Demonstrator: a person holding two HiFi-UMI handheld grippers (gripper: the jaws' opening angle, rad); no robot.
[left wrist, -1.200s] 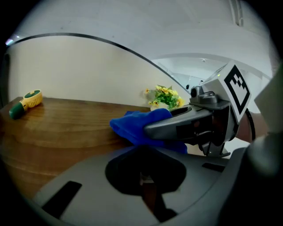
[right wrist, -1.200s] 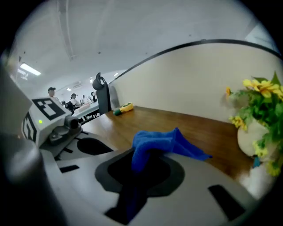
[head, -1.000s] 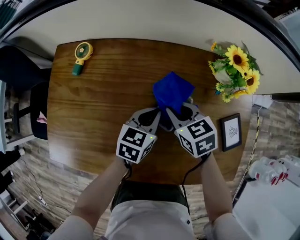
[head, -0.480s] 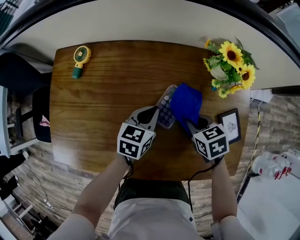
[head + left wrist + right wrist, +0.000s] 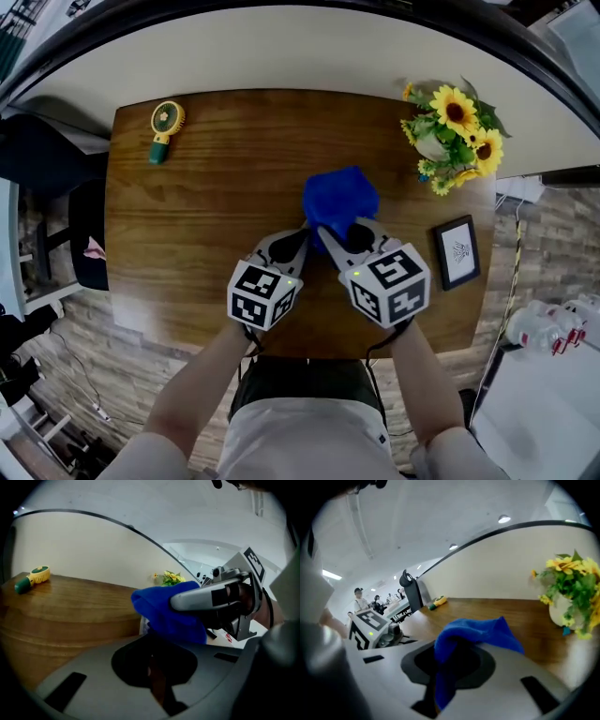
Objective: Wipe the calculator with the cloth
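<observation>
Head view: wooden table, both grippers side by side at its 6 o'clock edge, jaws pointing toward 12. A blue cloth lies bunched near the table's centre, just off the tips of both tools.

Right gripper: its own view shows the jaws closed on the cloth. One fold runs down into the slot between them, and the rest spills forward over the jaw tops.

Left gripper: its own view shows the jaws drawn to a narrow slit, with the tips reaching in under the cloth. A pale sliver at the tips looks like the edge of the calculator. Nothing more of it shows in any view, as the cloth covers the rest, so I cannot tell whether the jaws clamp it. The right gripper's grey finger crosses above the cloth in this view.

Other items on the table, read from the head view:
- small yellow-and-green handheld fan, lying at the 10 o'clock corner
- sunflower bouquet, at the 2 o'clock corner
- small picture frame, flat at the 3 o'clock edge, well apart from the cloth
</observation>
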